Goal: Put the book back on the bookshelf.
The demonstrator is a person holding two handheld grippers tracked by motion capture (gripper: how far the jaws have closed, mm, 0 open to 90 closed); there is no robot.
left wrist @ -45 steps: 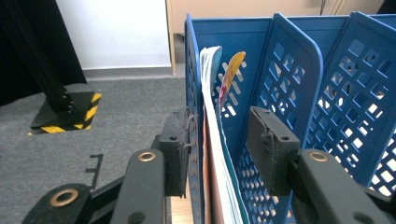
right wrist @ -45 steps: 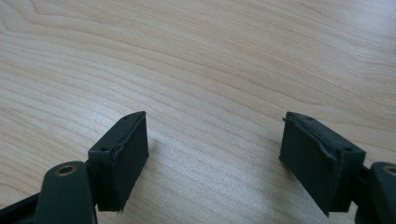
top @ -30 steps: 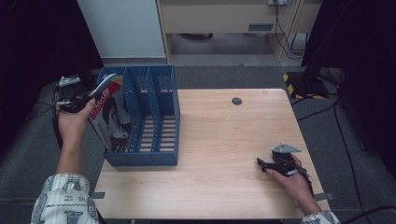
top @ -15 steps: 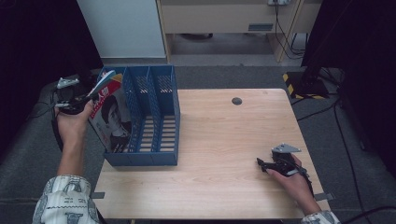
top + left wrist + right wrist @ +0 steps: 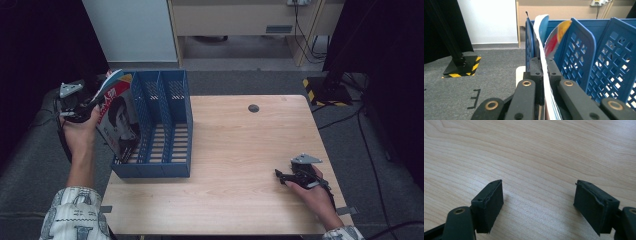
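Magazine (image 5: 117, 120) tilted in blue rack's (image 5: 165, 167) leftmost slot, clamped by left hand-held gripper (image 5: 95, 102)

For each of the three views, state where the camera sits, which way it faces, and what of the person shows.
High view: above the person's side, looking forward and down on the wooden table; both forearms, left gripper and right gripper show.
Left gripper view: on the left gripper, looking along jaws shut on a magazine beside the blue file rack.
Right gripper view: on the right gripper, facing bare tabletop between open jaws.
Shared: magazine and rack appear in the high and left gripper views.
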